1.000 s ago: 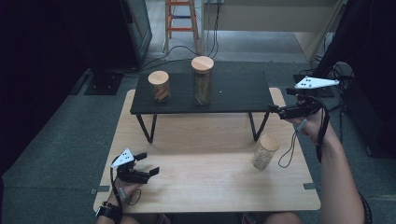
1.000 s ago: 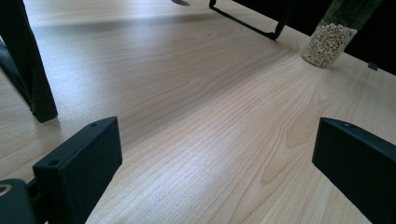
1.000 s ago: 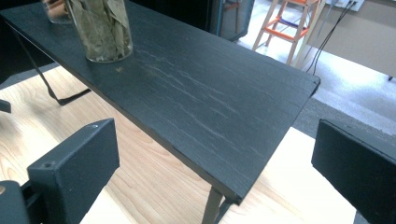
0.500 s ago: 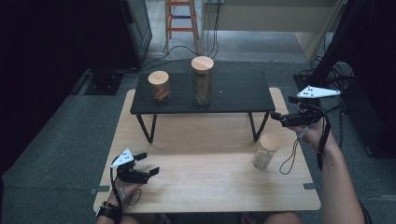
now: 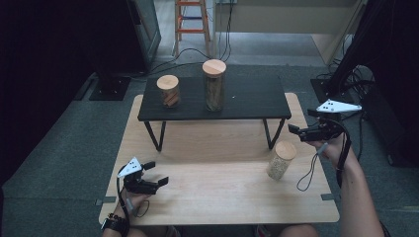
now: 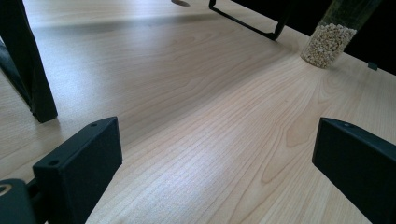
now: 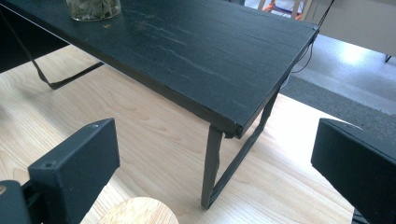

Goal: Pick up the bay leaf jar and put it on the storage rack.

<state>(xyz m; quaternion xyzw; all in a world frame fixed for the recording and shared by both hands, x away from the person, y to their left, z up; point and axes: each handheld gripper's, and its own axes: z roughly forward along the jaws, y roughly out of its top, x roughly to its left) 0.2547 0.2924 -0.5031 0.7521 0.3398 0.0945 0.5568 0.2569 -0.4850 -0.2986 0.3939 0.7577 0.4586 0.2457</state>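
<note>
Altogether three jars (image 5: 280,159), one shelf (image 5: 247,98), seemingly two open grippers (image 5: 294,130).

My left hand-held gripper (image 5: 157,177) sits low at the counter's (image 5: 222,197) near-left corner, jaws spread wide with nothing between them, pointing toward the right edge. My left wrist, with a dark band on it, comes in over the near edge. My right hand-held gripper (image 5: 295,131) is raised at the counter's right edge, jaws wide apart and empty, pointing left. My right forearm slants in from the near-right corner.
</note>
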